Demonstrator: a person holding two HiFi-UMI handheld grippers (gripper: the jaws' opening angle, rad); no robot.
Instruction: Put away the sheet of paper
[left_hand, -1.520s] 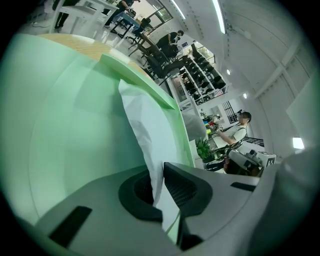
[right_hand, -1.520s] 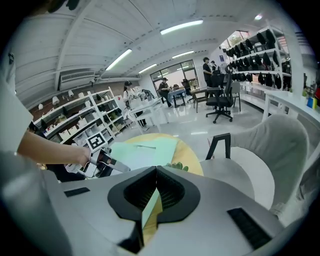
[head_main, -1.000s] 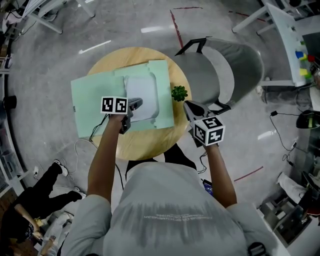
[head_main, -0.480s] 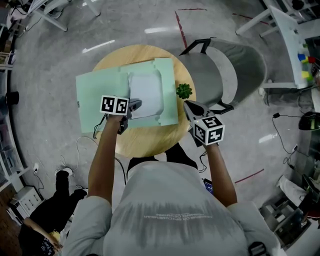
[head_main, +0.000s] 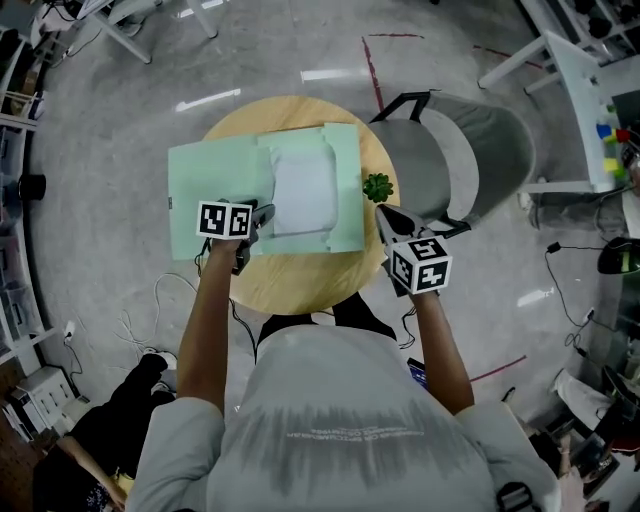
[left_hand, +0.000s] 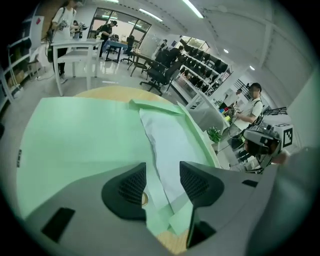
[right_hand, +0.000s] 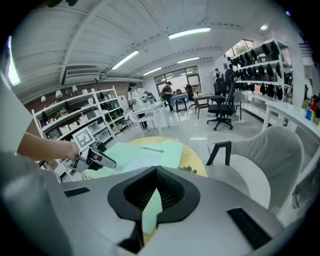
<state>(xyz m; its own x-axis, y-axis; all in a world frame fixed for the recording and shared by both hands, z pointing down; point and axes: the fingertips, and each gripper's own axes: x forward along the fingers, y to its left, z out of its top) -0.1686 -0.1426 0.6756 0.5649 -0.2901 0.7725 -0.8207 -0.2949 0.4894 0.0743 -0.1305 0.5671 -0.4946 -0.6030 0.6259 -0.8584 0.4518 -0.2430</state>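
A white sheet of paper lies inside an open pale-green folder on the round wooden table, with the folder's flaps around it. My left gripper hovers at the sheet's near left corner. In the left gripper view it stands open, with the paper and the edge of a green flap showing in the gap and neither pad touching them. My right gripper hangs at the table's right edge, off the folder. In its own view it is shut on nothing.
A small green plant stands on the table just right of the folder. A grey chair sits close behind the table's right side. Cables trail on the floor at the left, and a person's legs are at the lower left.
My left gripper has drawn back a little from the sheet's corner toward the folder's near edge. The right gripper has stayed in place.
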